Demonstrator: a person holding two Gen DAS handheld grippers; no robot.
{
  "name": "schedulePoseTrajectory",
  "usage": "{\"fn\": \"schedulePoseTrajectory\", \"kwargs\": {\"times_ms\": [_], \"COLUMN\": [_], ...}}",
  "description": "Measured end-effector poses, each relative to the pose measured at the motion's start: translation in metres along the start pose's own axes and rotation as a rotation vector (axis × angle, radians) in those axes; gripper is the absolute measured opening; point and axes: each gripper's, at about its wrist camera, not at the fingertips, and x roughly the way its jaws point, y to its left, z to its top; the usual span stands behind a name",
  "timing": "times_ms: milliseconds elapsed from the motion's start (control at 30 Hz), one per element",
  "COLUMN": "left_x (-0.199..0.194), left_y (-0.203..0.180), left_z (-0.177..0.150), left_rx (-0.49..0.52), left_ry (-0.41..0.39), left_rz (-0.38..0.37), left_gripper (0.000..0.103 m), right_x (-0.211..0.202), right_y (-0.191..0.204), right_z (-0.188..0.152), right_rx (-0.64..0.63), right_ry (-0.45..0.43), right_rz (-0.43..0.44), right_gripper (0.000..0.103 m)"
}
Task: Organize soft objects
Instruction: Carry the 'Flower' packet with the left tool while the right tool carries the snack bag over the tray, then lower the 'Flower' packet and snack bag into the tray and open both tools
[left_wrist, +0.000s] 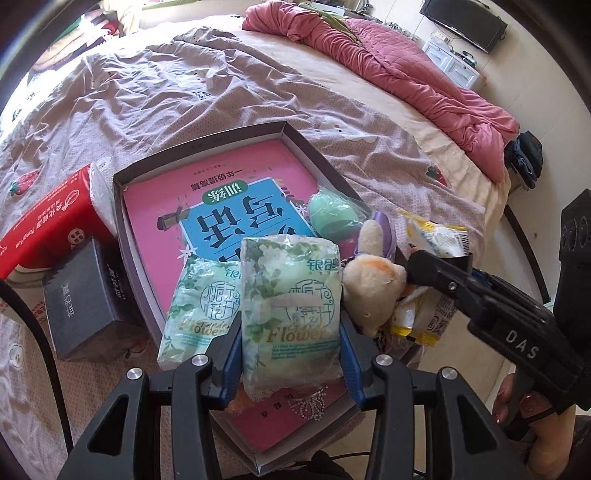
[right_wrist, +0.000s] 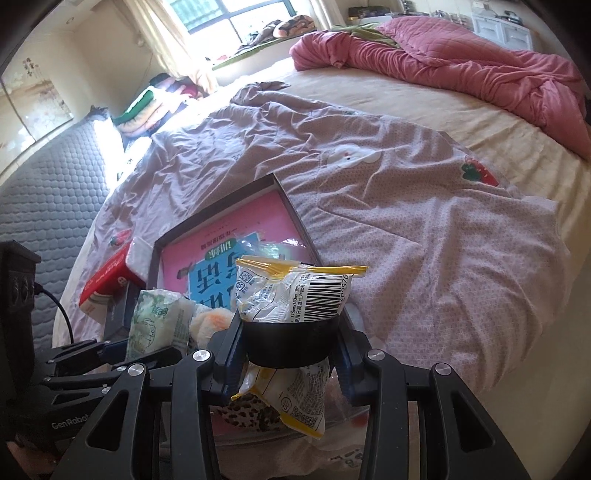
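My left gripper (left_wrist: 290, 332) is shut on a pale green tissue pack (left_wrist: 291, 295) printed "Flower", held upright over the near end of a dark shallow box (left_wrist: 314, 155). A second green pack (left_wrist: 199, 306) leans beside it on the left. A cream plush toy (left_wrist: 369, 291) lies in the box to its right. My right gripper (right_wrist: 291, 332) is shut on a crinkled yellow and white packet (right_wrist: 295, 291), with a black curved piece (right_wrist: 291, 347) across it between the fingers. The right gripper (left_wrist: 439, 269) shows beside the plush, and the left gripper (right_wrist: 110, 350) shows at the lower left.
A pink and blue book (left_wrist: 221, 206) lines the box, with a green round object (left_wrist: 332, 218) on it. A red tissue pack (left_wrist: 48, 229) and a black carton (left_wrist: 85, 299) sit left of the box on the wrinkled bedsheet (right_wrist: 406, 206). A pink quilt (right_wrist: 461, 70) is bunched at the far side.
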Motion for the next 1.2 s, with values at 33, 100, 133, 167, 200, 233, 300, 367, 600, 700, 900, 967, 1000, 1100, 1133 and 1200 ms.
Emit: {"fn": "schedulePoseTrajectory", "kwargs": {"times_ms": [33,100,133,167,200,233,300,367,600,700,900,967,1000,1100,1133,1200], "left_x": [0.001,0.003,0.004,0.005,0.006,0.007,0.009,0.010,0.011,0.011,0.010,0.011,0.010,0.009,0.009,0.009], "left_y": [-0.001,-0.001,0.000,0.000,0.001,0.002,0.005,0.007,0.007,0.006,0.007,0.008,0.008,0.010,0.011,0.012], "left_z": [0.001,0.002,0.002,0.003,0.003,0.004,0.004,0.005,0.006,0.005,0.005,0.005,0.005,0.005,0.005,0.006], "left_rx": [0.003,0.006,0.007,0.006,0.003,-0.001,-0.009,-0.016,-0.007,-0.002,-0.011,-0.011,-0.013,-0.019,-0.021,-0.022], "left_ry": [0.002,0.004,0.003,0.004,0.007,0.008,0.011,0.012,0.017,0.016,0.015,0.016,0.016,0.012,0.012,0.011], "left_rz": [0.001,0.006,0.008,0.009,0.009,0.007,0.003,0.006,0.018,0.023,0.019,0.018,0.017,0.019,0.019,0.021], "left_gripper": [0.046,0.046,0.046,0.046,0.046,0.046,0.046,0.046,0.047,0.047,0.047,0.047,0.047,0.047,0.047,0.047], "right_x": [0.004,0.010,0.012,0.014,0.018,0.021,0.025,0.027,0.027,0.026,0.024,0.024,0.024,0.025,0.025,0.026], "right_y": [0.001,0.004,0.006,0.007,0.008,0.008,0.008,0.006,0.003,0.003,0.003,0.002,0.002,0.002,0.003,0.005], "right_z": [0.000,0.000,0.001,0.001,0.002,0.002,0.003,0.002,0.001,0.001,0.001,0.001,0.001,0.001,0.002,0.002], "right_rx": [-0.004,-0.022,-0.034,-0.043,-0.047,-0.044,-0.039,-0.034,-0.019,-0.018,-0.019,-0.017,-0.016,-0.017,-0.023,-0.031], "right_ry": [0.004,0.006,0.003,0.005,0.011,0.014,0.019,0.019,0.018,0.020,0.018,0.016,0.015,0.009,0.007,0.004], "right_rz": [0.002,0.000,0.000,-0.001,0.000,0.006,0.019,0.039,0.053,0.049,0.042,0.038,0.037,0.039,0.038,0.043], "right_gripper": [0.043,0.043,0.043,0.043,0.043,0.043,0.043,0.044,0.047,0.048,0.048,0.049,0.049,0.049,0.049,0.049]}}
